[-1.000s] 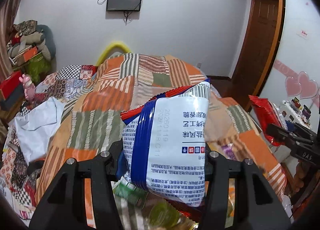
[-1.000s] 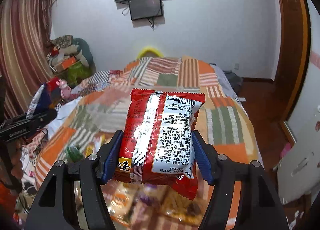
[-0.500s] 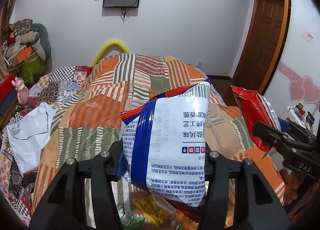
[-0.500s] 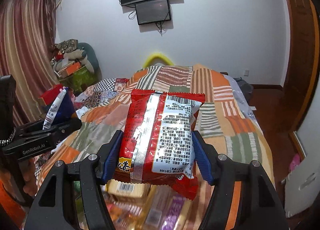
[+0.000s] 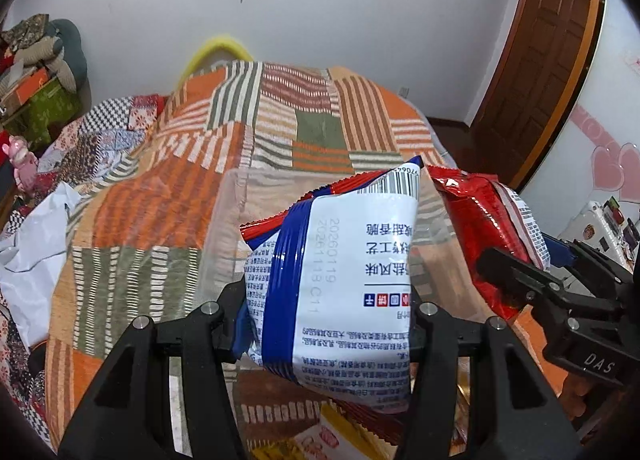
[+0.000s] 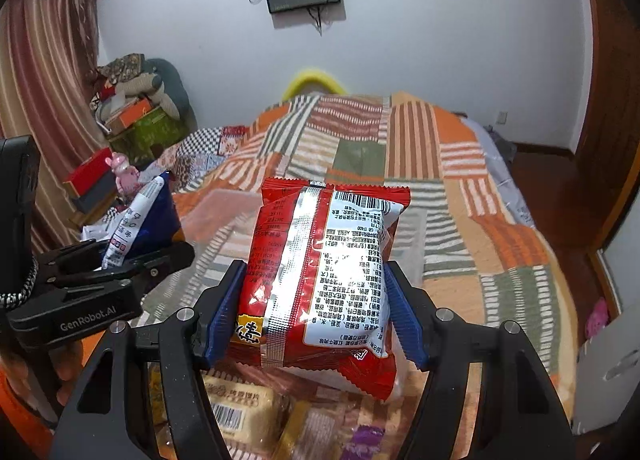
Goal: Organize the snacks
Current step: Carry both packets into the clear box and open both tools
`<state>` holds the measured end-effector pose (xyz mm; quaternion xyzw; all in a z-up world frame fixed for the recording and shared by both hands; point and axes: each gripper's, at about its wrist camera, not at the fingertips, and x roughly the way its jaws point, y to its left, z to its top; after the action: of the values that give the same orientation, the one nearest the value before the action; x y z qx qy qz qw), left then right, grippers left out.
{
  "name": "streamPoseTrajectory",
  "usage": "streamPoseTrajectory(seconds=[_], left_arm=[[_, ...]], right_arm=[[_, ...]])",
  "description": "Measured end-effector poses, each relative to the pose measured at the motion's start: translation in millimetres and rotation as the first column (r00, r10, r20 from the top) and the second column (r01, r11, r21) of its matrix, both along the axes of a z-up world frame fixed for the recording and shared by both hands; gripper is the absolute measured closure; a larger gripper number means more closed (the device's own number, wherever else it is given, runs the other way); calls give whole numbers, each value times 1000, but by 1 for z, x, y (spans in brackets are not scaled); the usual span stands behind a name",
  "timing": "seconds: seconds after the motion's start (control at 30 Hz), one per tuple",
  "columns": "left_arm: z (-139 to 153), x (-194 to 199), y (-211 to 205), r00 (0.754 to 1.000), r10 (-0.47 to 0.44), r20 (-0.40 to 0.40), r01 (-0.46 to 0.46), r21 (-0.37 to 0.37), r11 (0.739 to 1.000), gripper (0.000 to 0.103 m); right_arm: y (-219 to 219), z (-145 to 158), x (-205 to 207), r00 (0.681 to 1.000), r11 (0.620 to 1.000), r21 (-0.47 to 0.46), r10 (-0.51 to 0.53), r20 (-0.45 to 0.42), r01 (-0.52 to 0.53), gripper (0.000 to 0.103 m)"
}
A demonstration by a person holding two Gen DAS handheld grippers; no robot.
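Orange, green and cream patchwork covers the bed (image 5: 256,164), which fills the room ahead of both cameras. On it, just beyond the two packets, stands a clear plastic bin (image 5: 236,220), its walls see-through. The left gripper (image 5: 320,324) is clamped on a blue-and-white snack packet (image 5: 340,280), held upright over the bed with its printed back to the camera. The right gripper (image 6: 316,316) pinches a red snack packet (image 6: 320,280) between its blue pads (image 6: 224,308), also lifted above the bed. Below it lie loose snacks (image 6: 240,408), blurred, at the near edge.
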<state>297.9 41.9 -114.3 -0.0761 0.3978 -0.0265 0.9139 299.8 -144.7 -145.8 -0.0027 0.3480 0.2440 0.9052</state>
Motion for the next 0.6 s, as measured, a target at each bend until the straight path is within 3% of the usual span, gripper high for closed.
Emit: streamPoseTrajectory(seconds=[0.27, 0.47, 0.53, 0.6], left_arm=[[-22, 22, 6, 998, 14, -65, -16, -43, 999, 50], [-24, 23, 9, 995, 45, -89, -51, -74, 996, 35], [-22, 19, 9, 995, 45, -84, -52, -79, 995, 34], [-17, 14, 7, 996, 38, -76, -44, -72, 996, 33]], right_arm=[[12, -6, 12, 999, 999, -39, 18, -46, -20, 39], [9, -7, 17, 997, 1000, -29, 2, -76, -4, 35], [8, -4, 18, 997, 1000, -24, 1, -80, -3, 28], [7, 0, 13, 998, 1000, -30, 7, -66, -9, 28]])
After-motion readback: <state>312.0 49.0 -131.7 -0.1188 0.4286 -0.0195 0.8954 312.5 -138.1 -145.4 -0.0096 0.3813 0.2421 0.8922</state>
